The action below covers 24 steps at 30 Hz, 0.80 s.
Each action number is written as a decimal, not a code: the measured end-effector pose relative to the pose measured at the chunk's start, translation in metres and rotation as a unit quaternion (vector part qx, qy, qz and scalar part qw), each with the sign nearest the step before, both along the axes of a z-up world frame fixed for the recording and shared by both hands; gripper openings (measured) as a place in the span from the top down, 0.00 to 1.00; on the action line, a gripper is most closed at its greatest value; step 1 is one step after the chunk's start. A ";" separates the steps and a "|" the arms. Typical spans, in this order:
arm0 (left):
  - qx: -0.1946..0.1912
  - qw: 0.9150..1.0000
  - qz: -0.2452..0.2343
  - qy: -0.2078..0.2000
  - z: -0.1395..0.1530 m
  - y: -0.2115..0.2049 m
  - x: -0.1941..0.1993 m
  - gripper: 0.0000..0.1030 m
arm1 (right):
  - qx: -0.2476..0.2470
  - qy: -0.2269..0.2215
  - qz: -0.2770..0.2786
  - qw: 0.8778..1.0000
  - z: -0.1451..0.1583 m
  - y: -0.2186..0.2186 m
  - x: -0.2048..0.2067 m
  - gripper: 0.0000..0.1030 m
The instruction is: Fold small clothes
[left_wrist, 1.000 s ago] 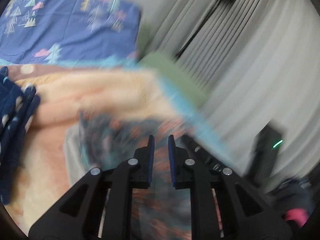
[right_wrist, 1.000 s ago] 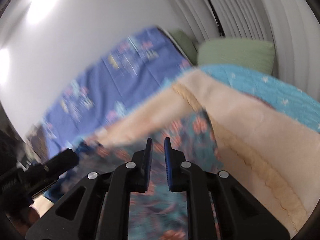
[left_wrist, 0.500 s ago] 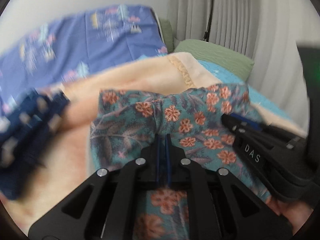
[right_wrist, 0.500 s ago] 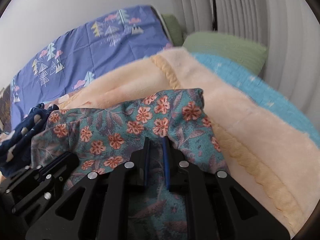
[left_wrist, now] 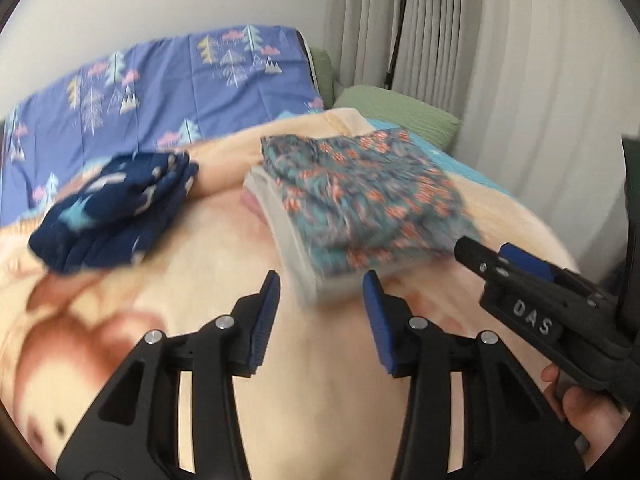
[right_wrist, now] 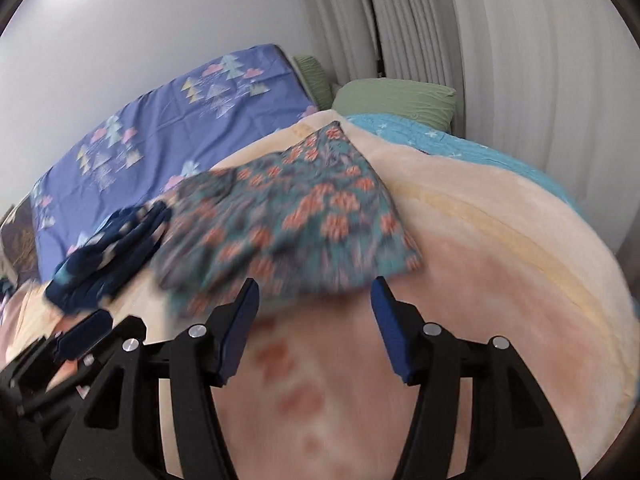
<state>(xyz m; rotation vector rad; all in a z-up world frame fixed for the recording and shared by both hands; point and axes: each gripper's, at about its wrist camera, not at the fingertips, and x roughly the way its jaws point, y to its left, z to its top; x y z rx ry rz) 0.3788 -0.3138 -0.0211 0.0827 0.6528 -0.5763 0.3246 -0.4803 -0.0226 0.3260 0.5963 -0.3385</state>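
A folded teal garment with orange flowers (left_wrist: 360,196) lies on top of a folded white garment (left_wrist: 288,240) on the peach blanket (left_wrist: 192,280). It also shows in the right wrist view (right_wrist: 288,224). My left gripper (left_wrist: 320,312) is open and empty, just in front of the stack. My right gripper (right_wrist: 314,320) is open and empty, just in front of the floral garment; it shows at the right of the left wrist view (left_wrist: 520,280). A crumpled navy patterned garment (left_wrist: 116,208) lies to the left, also in the right wrist view (right_wrist: 104,256).
A purple sheet with tree prints (left_wrist: 160,92) covers the far part of the bed. Green pillows (left_wrist: 396,112) and a turquoise quilt (right_wrist: 460,144) lie at the far right by pale curtains (left_wrist: 500,60). A black lamp stand (left_wrist: 400,28) stands by the curtains.
Both grippers were shut on the floral garment half a second ago. They have opened, let it go onto the white garment and drawn back toward me.
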 end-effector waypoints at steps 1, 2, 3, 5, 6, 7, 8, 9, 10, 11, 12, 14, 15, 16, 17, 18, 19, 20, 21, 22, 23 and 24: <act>-0.015 1.000 -0.003 0.006 0.010 0.009 -0.010 0.57 | -0.003 0.007 0.001 1.000 0.009 0.006 -0.013 0.43; -0.023 1.000 0.003 0.003 0.018 0.017 -0.020 0.56 | 0.000 0.006 0.004 1.000 0.014 0.010 -0.022 0.43; -0.027 1.000 0.008 0.002 0.023 0.022 -0.028 0.52 | 0.002 0.007 0.005 1.000 0.022 0.016 -0.033 0.43; -0.028 0.999 0.018 0.005 0.035 0.031 -0.047 0.51 | 0.003 0.002 0.004 1.000 0.034 0.025 -0.052 0.43; -0.030 0.999 0.018 0.006 0.039 0.032 -0.054 0.50 | 0.000 -0.002 0.005 1.000 0.042 0.030 -0.063 0.43; -0.032 0.999 0.019 0.006 0.044 0.037 -0.062 0.44 | -0.004 -0.002 0.006 1.000 0.047 0.035 -0.071 0.43; -0.032 0.999 0.023 0.004 0.048 0.041 -0.069 0.40 | -0.008 -0.003 0.009 1.000 0.055 0.040 -0.080 0.39; -0.036 0.999 0.027 0.000 0.053 0.047 -0.080 0.27 | -0.012 -0.001 0.012 1.000 0.061 0.045 -0.087 0.36; -0.041 0.999 0.033 -0.005 0.058 0.052 -0.088 0.17 | -0.018 0.002 0.014 1.000 0.068 0.051 -0.097 0.29; -0.044 0.998 0.042 -0.012 0.063 0.057 -0.095 0.15 | -0.021 0.001 0.014 1.000 0.072 0.054 -0.105 0.26; -0.041 0.998 0.051 -0.021 0.068 0.062 -0.104 0.13 | -0.026 0.000 0.013 1.000 0.077 0.059 -0.115 0.24; -0.039 0.997 0.054 -0.028 0.075 0.070 -0.119 0.10 | -0.037 0.004 0.009 0.999 0.083 0.066 -0.131 0.22; -0.038 0.997 0.056 -0.030 0.078 0.074 -0.124 0.08 | -0.039 0.003 0.009 0.999 0.087 0.070 -0.140 0.21; -0.036 0.997 0.059 -0.032 0.082 0.077 -0.130 0.06 | -0.037 0.001 0.011 0.999 0.090 0.072 -0.149 0.16; -0.037 0.997 0.060 -0.035 0.087 0.082 -0.139 0.05 | -0.037 -0.001 0.015 0.999 0.094 0.075 -0.160 0.11; -0.041 0.997 0.060 -0.038 0.091 0.086 -0.145 0.03 | -0.039 -0.004 0.017 0.999 0.098 0.078 -0.170 0.09; -0.043 0.996 0.058 -0.042 0.095 0.090 -0.153 0.02 | -0.042 -0.009 0.021 0.999 0.102 0.081 -0.178 0.04; -0.043 0.996 0.057 -0.047 0.099 0.094 -0.161 0.02 | -0.044 -0.013 0.026 0.999 0.106 0.085 -0.188 0.01; -0.039 0.996 0.055 -0.055 0.103 0.096 -0.171 0.02 | -0.045 -0.016 0.031 0.998 0.110 0.088 -0.196 0.01; -0.033 0.996 0.052 -0.062 0.107 0.097 -0.181 0.02 | -0.044 -0.019 0.035 0.998 0.113 0.090 -0.202 0.01; -0.027 0.996 0.048 -0.068 0.109 0.098 -0.191 0.02 | -0.045 -0.022 0.040 0.998 0.117 0.093 -0.211 0.01; -0.021 0.996 0.051 -0.072 0.111 0.098 -0.198 0.02 | -0.045 -0.026 0.043 0.998 0.120 0.095 -0.215 0.01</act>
